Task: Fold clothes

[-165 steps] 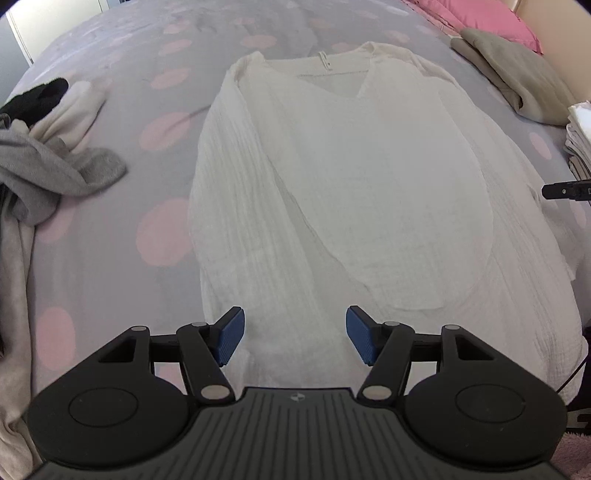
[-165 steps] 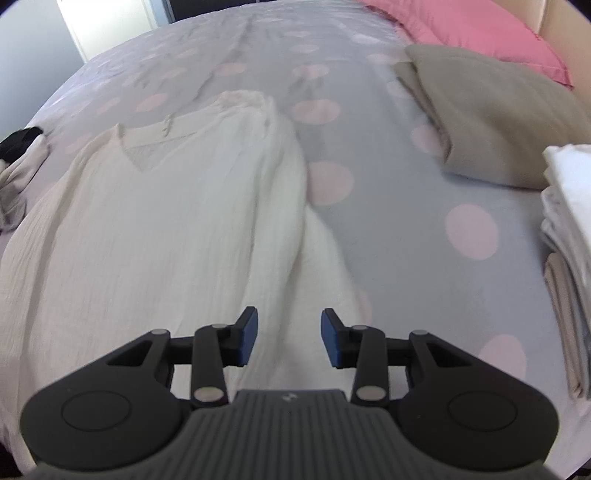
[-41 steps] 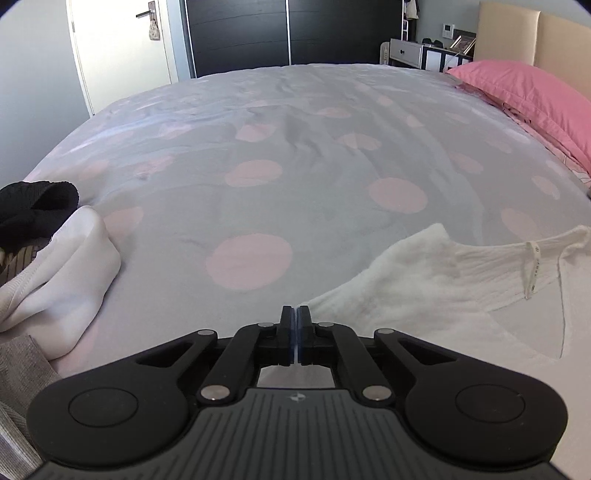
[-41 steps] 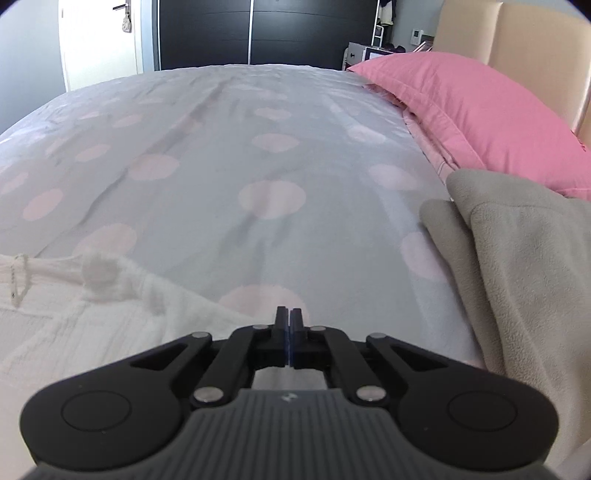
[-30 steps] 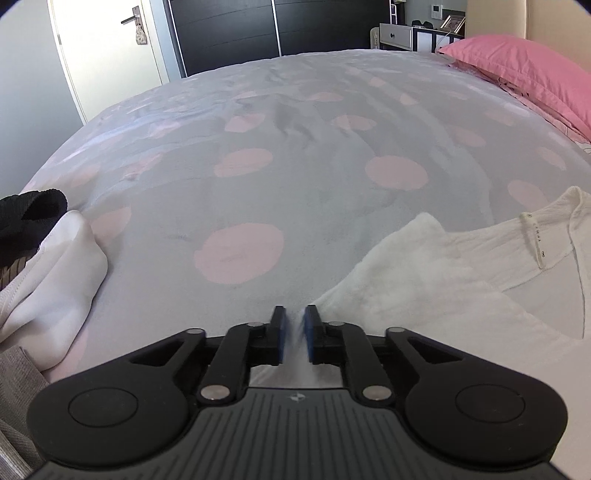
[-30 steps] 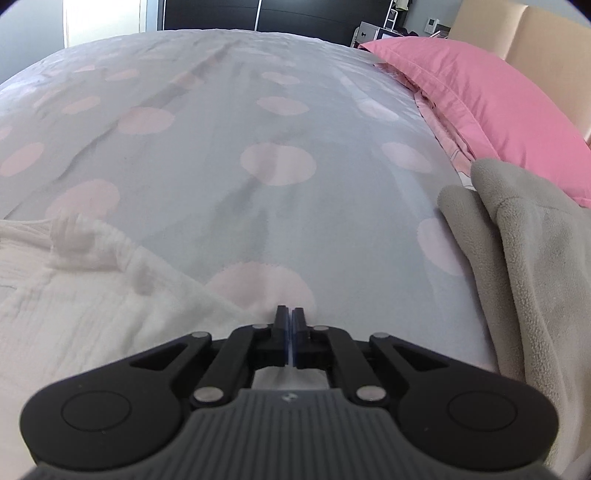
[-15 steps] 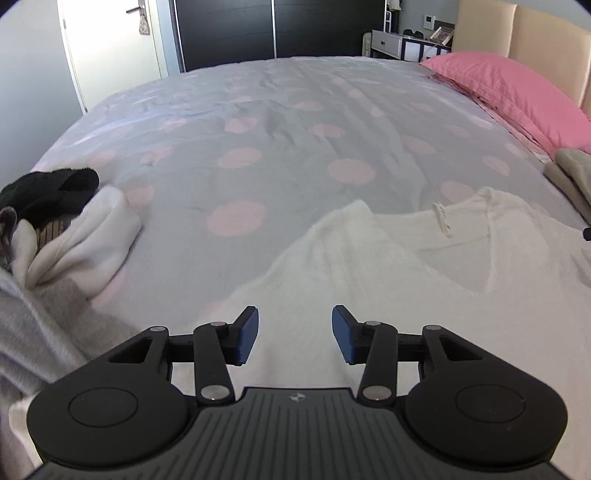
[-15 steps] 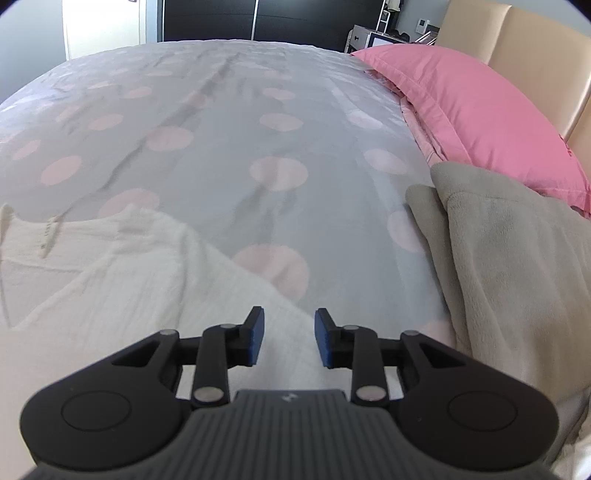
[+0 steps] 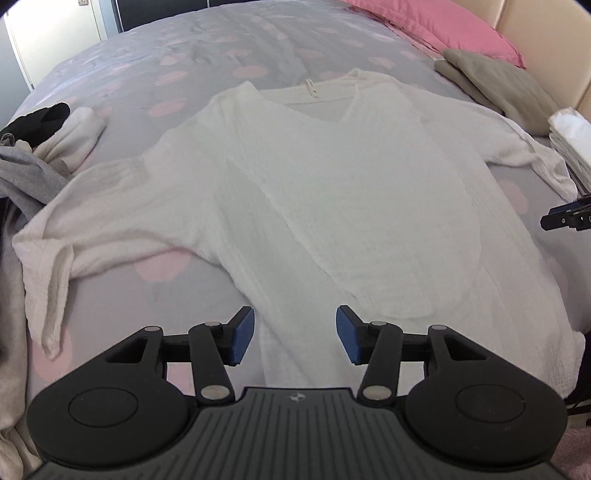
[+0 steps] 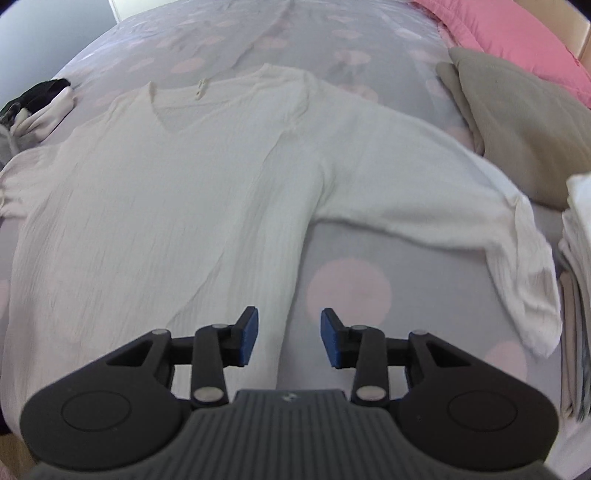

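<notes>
both sleeves now spread out from the white blouse (image 9: 332, 177) on the bed (image 9: 221, 48), left gripper (image 9: 294, 336) and right gripper (image 10: 288, 339) fingers released and empty, ready for folding.

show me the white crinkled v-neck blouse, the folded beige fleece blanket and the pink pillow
white crinkled v-neck blouse (image 9: 354, 192), left wrist view, on the middle of its front panel
folded beige fleece blanket (image 10: 524, 122), right wrist view, on its flat top face
pink pillow (image 9: 443, 26), left wrist view, on the middle of its cover

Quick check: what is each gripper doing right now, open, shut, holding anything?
Left gripper: open, holding nothing, above the white shirt.
Right gripper: open, holding nothing.
</notes>
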Motion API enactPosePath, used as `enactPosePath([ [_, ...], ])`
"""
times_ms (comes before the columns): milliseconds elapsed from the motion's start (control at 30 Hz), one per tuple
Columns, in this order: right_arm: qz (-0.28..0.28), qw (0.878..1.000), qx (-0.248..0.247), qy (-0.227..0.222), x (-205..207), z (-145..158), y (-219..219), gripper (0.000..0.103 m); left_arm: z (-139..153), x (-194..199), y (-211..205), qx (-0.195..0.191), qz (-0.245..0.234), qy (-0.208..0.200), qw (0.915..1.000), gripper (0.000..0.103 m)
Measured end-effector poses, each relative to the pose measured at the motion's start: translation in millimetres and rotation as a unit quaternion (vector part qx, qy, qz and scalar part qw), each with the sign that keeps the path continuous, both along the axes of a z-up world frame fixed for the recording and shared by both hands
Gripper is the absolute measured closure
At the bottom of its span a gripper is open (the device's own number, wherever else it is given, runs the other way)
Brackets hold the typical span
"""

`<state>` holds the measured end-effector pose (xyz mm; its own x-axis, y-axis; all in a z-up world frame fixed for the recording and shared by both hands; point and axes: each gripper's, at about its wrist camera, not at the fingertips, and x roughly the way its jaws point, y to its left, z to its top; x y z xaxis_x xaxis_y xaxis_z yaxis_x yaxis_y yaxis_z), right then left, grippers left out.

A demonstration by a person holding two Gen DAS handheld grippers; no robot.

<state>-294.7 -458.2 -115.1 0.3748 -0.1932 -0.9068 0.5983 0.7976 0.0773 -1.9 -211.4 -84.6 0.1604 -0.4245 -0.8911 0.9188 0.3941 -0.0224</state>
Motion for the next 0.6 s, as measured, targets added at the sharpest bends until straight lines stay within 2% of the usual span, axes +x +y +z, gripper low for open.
enactPosePath([
  [133, 0.008, 0.999, 0.041, 0.012, -42, -13, 33, 0.063, -4, -35, 9, -0.002, -0.024, 0.002, 0.9997, 0.056],
  [333, 0.0, 0.996, 0.086, 0.03, -93, -29, 65, 0.063, -10, -65, 18, 0.004, -0.033, 0.002, 0.9994, 0.056],
  [533, 0.015, 0.995, 0.092, 0.04, -103, -44, 81, 0.064, -22, -86, 21, 0.019, -0.046, -0.004, 0.9988, 0.055],
  [567, 0.016, 0.995, 0.09, 0.04, -101, -47, 82, 0.066, -25, -89, 22, 0.023, -0.048, -0.005, 0.9986, 0.055],
  [600, 0.018, 0.995, 0.09, 0.046, -98, -50, 83, 0.084, -28, -91, 22, 0.031, -0.049, -0.01, 0.9983, 0.055],
])
